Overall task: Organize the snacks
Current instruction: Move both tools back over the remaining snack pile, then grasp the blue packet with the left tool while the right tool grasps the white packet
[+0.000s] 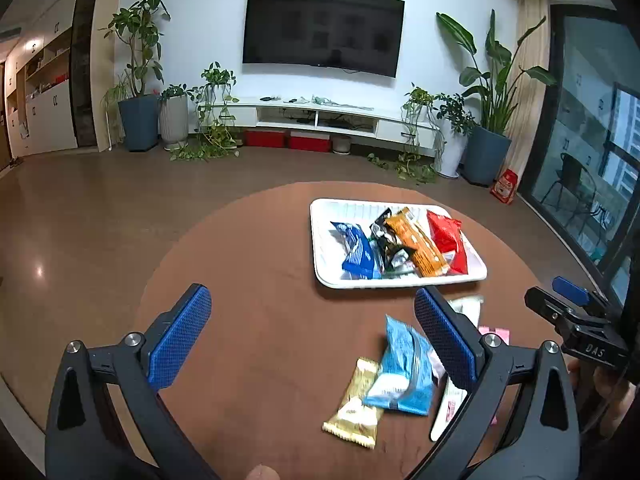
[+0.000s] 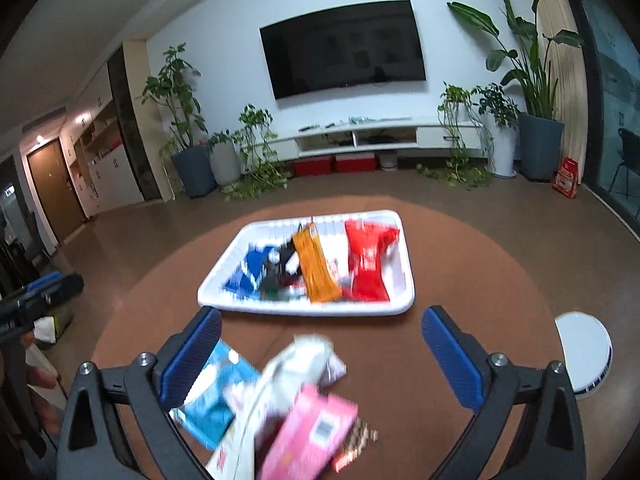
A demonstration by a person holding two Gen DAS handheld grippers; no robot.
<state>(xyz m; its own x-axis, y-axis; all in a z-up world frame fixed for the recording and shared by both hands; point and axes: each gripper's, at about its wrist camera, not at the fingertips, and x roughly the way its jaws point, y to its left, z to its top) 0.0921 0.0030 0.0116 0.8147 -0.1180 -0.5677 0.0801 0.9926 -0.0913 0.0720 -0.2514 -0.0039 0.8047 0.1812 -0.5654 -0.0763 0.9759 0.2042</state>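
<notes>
On the round brown table (image 1: 260, 264) stands a white tray (image 1: 324, 240) holding a blue packet (image 1: 358, 254), a black one (image 1: 390, 246), an orange one (image 1: 420, 244) and a red one (image 1: 450, 240). Nearer to me lie loose snacks: a light blue packet (image 1: 404, 368), a gold packet (image 1: 356, 408), a white packet (image 2: 288, 376) and a pink packet (image 2: 312, 436). My left gripper (image 1: 310, 300) is open above the table, left of this pile, holding nothing. My right gripper (image 2: 320, 320) is open above the pile, short of the tray (image 2: 406, 264), also holding nothing.
A white round object (image 2: 584, 356) sits on the floor past the table's right edge. Beyond the table are brown floor, a wall television (image 1: 324, 26), a low white cabinet and potted plants. Glass doors are on the right.
</notes>
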